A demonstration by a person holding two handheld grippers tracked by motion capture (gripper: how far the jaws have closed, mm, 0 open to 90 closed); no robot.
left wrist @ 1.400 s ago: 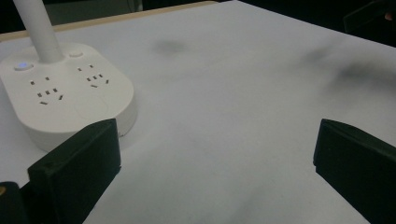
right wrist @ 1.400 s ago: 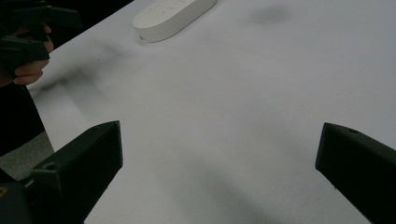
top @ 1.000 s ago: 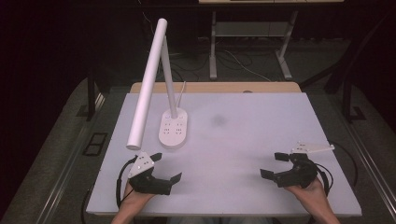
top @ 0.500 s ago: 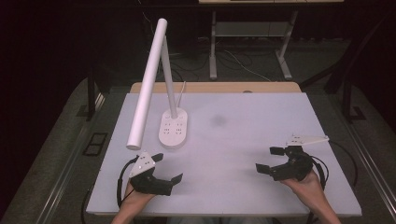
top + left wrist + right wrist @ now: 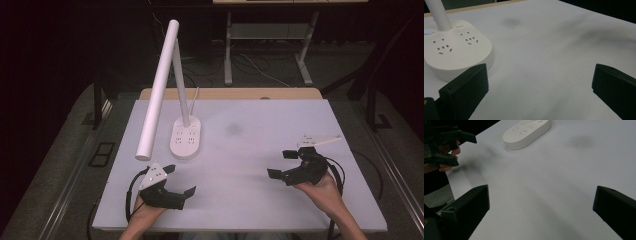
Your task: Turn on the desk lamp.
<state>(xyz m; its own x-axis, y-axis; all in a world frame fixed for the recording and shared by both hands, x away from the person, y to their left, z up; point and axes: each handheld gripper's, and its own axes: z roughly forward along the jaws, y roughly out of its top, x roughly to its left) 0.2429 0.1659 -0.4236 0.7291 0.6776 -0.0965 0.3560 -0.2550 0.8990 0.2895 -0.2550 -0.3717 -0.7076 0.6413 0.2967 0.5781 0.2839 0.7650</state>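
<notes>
Lamp base smooth white semi-gloss plastic just beside left gripper; worktop matt white; jaws matt black plastic.

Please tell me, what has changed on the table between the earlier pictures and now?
The right tongs moved left, toward the table's middle, and slightly forward; they are open and empty. The left tongs stayed in place, open. The lamp did not move.
</notes>
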